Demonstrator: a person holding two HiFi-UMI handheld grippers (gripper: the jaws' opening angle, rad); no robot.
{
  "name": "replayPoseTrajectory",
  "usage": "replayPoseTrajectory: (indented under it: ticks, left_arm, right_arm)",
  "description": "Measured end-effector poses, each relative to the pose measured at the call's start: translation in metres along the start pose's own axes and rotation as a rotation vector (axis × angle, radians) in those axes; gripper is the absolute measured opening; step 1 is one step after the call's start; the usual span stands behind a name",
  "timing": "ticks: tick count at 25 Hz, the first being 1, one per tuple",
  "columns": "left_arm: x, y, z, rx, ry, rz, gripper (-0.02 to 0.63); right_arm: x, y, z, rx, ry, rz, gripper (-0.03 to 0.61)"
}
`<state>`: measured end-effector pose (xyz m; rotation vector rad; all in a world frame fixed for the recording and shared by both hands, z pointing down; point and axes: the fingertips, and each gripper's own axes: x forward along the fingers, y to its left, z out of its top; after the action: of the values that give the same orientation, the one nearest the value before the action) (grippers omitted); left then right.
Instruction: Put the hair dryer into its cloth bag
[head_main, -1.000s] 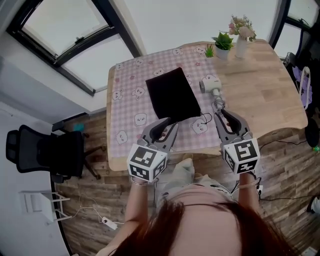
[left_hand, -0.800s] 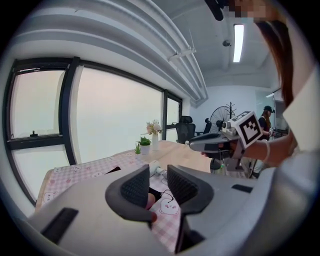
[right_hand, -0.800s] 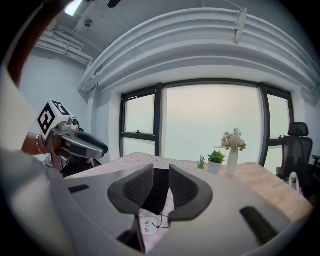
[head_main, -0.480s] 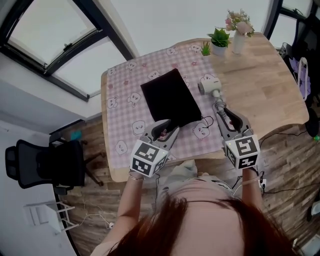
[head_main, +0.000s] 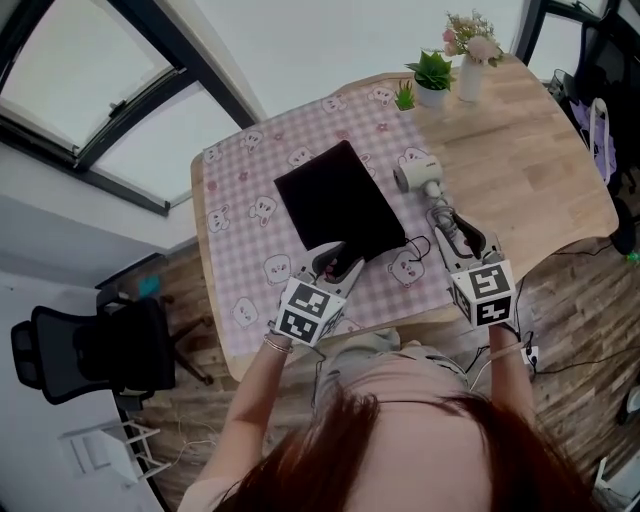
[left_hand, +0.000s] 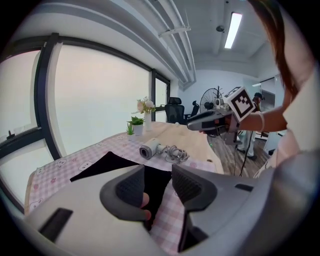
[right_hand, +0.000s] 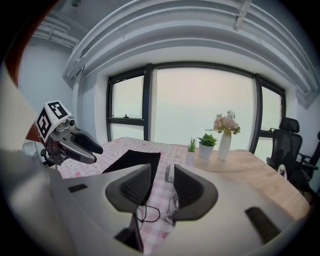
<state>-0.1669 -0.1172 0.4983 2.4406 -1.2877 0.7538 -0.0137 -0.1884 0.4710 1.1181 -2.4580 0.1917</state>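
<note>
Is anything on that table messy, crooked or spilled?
Nothing spilled or broken. The flat black cloth bag lies at a slant on the pink checked tablecloth, and the white hair dryer lies on its side beside it, its grey cord in a loose tangle.

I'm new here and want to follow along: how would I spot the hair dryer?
Find the wooden table with a pink checked cloth over its left part. Near that cloth's right edge, just right of the flat black bag, lies the hair dryer. It is small, white and barrel-shaped with a coiled cord, unlike the upright plant pot and vase behind it.
</note>
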Motion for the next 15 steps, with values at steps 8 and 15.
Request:
replayPoseTrajectory:
  ticks: [8,15]
  left_arm:
    - [0.026,0.021,-0.035,0.046,0.089,-0.059,0.177]
    - [0.047,0.022,-0.067,0.067,0.183,-0.175,0.198]
  right_arm:
    - [0.030,-0.010,-0.035,0.031,0.092,-0.051,0.164]
    - [0.050,-0.018,-0.056,0.070,0.150,-0.093,0.187]
